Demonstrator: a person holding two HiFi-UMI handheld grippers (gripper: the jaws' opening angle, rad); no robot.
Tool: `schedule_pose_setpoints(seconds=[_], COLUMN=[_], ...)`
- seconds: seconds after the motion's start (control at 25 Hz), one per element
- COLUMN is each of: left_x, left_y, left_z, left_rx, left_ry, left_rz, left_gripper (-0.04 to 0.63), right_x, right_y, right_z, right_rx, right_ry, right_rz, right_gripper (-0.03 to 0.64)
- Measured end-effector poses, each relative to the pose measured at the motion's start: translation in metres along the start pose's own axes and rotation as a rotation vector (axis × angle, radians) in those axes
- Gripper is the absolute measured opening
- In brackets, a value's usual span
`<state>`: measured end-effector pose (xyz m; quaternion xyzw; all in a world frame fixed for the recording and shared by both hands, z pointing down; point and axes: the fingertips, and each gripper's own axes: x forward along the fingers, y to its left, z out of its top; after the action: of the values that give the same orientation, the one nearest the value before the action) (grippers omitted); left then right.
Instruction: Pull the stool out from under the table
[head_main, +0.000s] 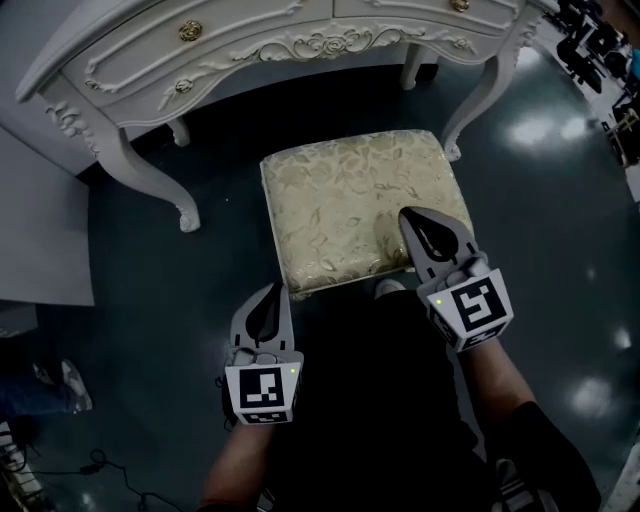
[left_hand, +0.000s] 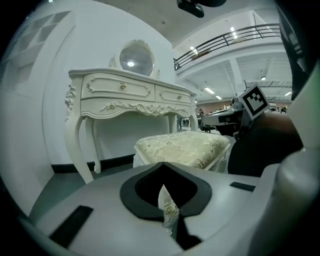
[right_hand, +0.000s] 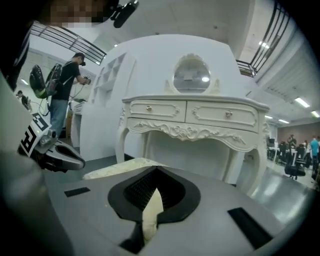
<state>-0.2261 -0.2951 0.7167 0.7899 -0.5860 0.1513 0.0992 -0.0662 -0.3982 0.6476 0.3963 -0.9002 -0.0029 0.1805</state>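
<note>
The stool (head_main: 350, 200), with a cream floral cushion, stands on the dark floor just in front of the white ornate dressing table (head_main: 200, 50). My left gripper (head_main: 272, 290) is at the stool's near left corner. In the left gripper view a sliver of cream trim with a small rose sits pinched between its shut jaws (left_hand: 169, 212), with the stool (left_hand: 182, 147) beyond. My right gripper (head_main: 408, 215) lies on the cushion's near right part, shut. In the right gripper view a cream fold of cushion fabric runs down between its jaws (right_hand: 150, 210).
A grey panel (head_main: 40, 220) stands at the left, with a person's shoes (head_main: 60, 385) and cables (head_main: 90, 465) below it. Office chairs (head_main: 590, 45) are at the far right. A person with a backpack (right_hand: 62, 95) stands far off to the left.
</note>
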Motion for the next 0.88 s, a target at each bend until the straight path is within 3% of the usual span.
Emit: schedule_pose_setpoints(seconds=[0.16, 0.48, 0.68, 0.88], left_x=[-0.002, -0.051, -0.089, -0.141], left_y=[0.007, 0.008, -0.005, -0.013], left_z=[-0.006, 0.012, 0.093, 0.195], left_rx=[-0.007, -0.157, -0.172, -0.174], left_ry=[0.092, 0.303, 0.293, 0.247], left_rz=[0.064, 0.204, 0.189, 0.121], left_gripper=[0.008, 0.008, 0.008, 0.008], right_x=[0.03, 0.02, -0.016, -0.066], right_y=[0.002, 0.008, 0.019, 0.03], right_z=[0.008, 0.058, 0.106, 0.197], right_rx=[-0.005, 0.056, 0.125, 0.171], right_ry=[0.033, 0.17, 0.237, 0.234], right_rz=[0.127, 0.316, 0.33, 0.266], right_gripper=[0.028, 0.028, 0.028, 0.028])
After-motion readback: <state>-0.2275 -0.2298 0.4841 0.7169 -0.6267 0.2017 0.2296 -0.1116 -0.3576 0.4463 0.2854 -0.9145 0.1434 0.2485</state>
